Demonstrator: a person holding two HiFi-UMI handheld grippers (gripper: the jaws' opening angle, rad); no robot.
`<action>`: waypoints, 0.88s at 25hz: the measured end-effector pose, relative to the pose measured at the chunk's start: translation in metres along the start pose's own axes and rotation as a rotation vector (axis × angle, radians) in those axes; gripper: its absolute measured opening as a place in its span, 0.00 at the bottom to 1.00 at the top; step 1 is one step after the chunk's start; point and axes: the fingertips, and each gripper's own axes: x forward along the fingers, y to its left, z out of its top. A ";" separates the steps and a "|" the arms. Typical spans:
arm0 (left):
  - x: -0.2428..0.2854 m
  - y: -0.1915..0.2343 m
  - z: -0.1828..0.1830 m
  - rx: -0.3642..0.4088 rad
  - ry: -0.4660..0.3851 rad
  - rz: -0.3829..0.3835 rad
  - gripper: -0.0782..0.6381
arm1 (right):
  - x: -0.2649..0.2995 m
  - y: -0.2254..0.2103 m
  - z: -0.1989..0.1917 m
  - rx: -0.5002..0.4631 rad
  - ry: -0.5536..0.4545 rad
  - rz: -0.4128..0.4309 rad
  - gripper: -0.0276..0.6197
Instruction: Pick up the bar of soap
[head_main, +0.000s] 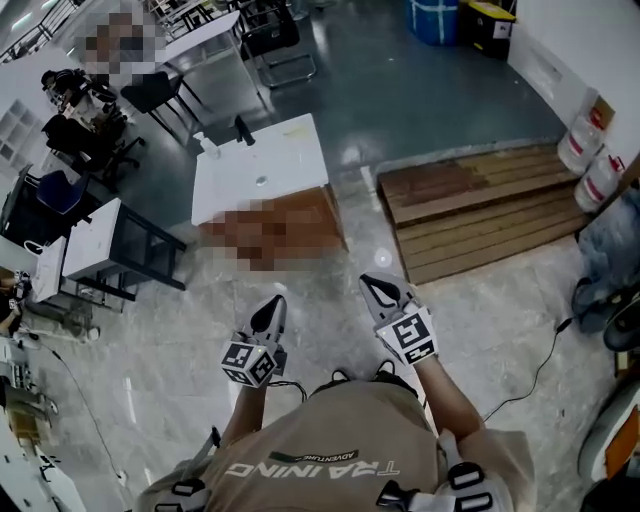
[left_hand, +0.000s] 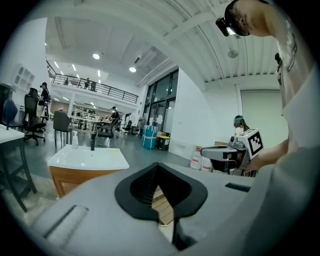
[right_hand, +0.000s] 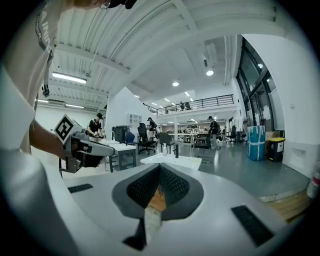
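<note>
A white sink counter (head_main: 262, 165) on a wooden cabinet stands a few steps ahead on the marble floor. On it are a black faucet (head_main: 243, 130) and a small dispenser bottle (head_main: 203, 145). I cannot make out a bar of soap on it. My left gripper (head_main: 268, 312) and right gripper (head_main: 383, 290) hang side by side at waist height, well short of the counter, both shut and empty. The left gripper view shows the counter (left_hand: 90, 157) beyond the closed jaws of the left gripper (left_hand: 159, 167). In the right gripper view the counter (right_hand: 170, 160) lies past the right gripper (right_hand: 160, 167).
A low wooden pallet platform (head_main: 480, 205) lies to the right of the counter. Desks (head_main: 95, 245) and office chairs (head_main: 150, 95) fill the left side. White jugs (head_main: 590, 150) stand at the far right, and a black cable (head_main: 530, 380) runs over the floor.
</note>
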 end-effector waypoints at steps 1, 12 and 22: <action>0.001 -0.003 -0.003 0.002 0.005 -0.001 0.10 | -0.001 -0.001 -0.002 -0.006 0.002 0.003 0.05; -0.017 -0.014 -0.018 -0.003 0.017 0.055 0.10 | -0.009 0.014 -0.022 -0.104 0.039 0.029 0.05; -0.023 0.010 -0.026 -0.034 0.033 0.081 0.10 | 0.006 0.014 -0.043 -0.025 0.052 0.017 0.05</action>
